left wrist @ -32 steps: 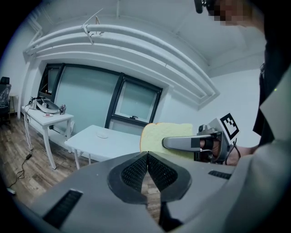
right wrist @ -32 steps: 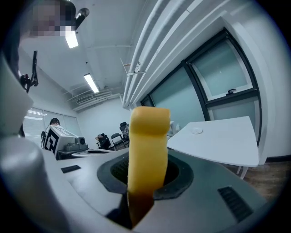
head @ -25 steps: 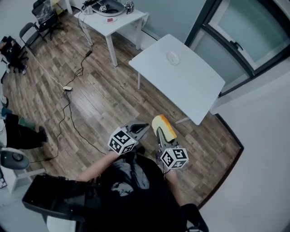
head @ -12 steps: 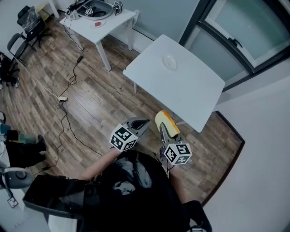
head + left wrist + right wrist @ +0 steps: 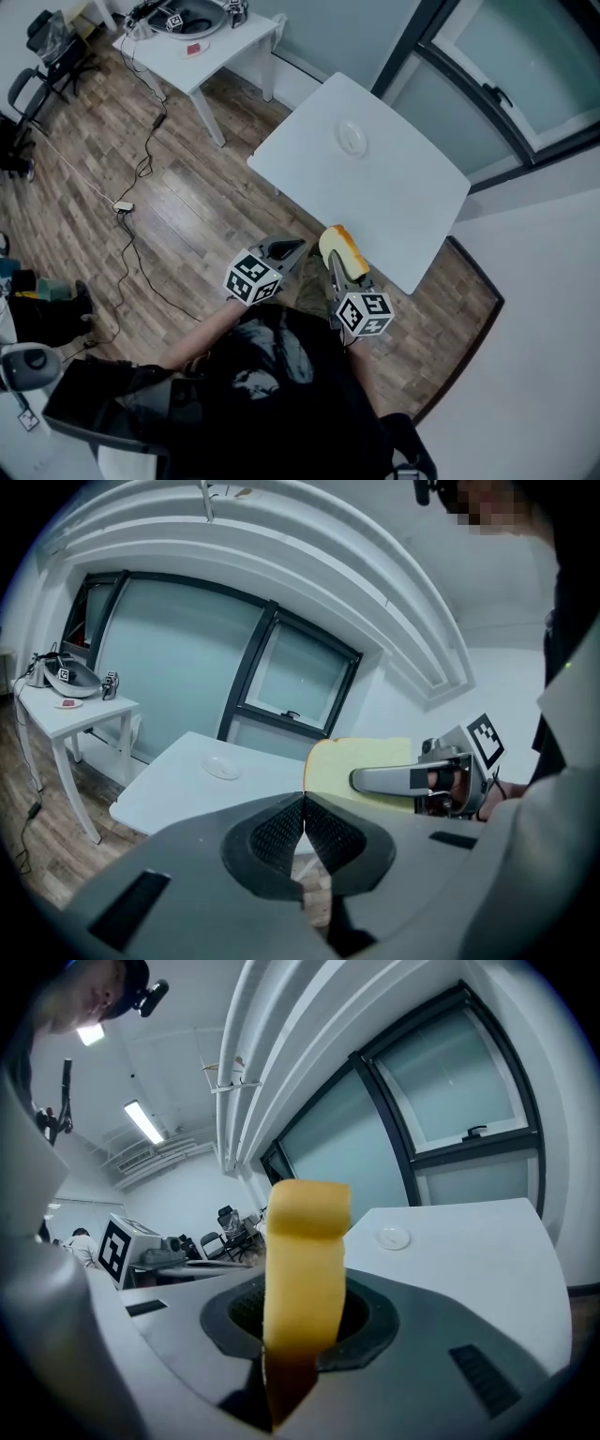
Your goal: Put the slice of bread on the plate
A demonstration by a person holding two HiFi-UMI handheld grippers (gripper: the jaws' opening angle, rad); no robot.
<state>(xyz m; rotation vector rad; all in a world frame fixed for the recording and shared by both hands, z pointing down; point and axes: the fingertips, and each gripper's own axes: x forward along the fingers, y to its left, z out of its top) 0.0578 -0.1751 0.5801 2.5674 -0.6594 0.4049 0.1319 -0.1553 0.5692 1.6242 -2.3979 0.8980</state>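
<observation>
A yellow slice of bread (image 5: 339,251) with a brown crust stands upright in my right gripper (image 5: 335,264), which is shut on it just short of the near edge of the white table (image 5: 403,202). In the right gripper view the bread (image 5: 302,1269) fills the middle between the pads. A small white plate (image 5: 352,138) lies on the far half of the table, also seen in the left gripper view as the plate (image 5: 223,770). My left gripper (image 5: 287,251) hangs beside the right one, shut with nothing in it; its jaws meet in the left gripper view (image 5: 305,819).
A second white table (image 5: 208,52) with gear on it stands at the upper left. Cables (image 5: 131,202) trail over the wooden floor and dark chairs (image 5: 23,89) stand at the left. A dark-framed glass wall (image 5: 525,75) runs behind the table.
Both grippers have come closer to the white table, side by side. The bread stays upright in the right gripper; the left stays shut.
</observation>
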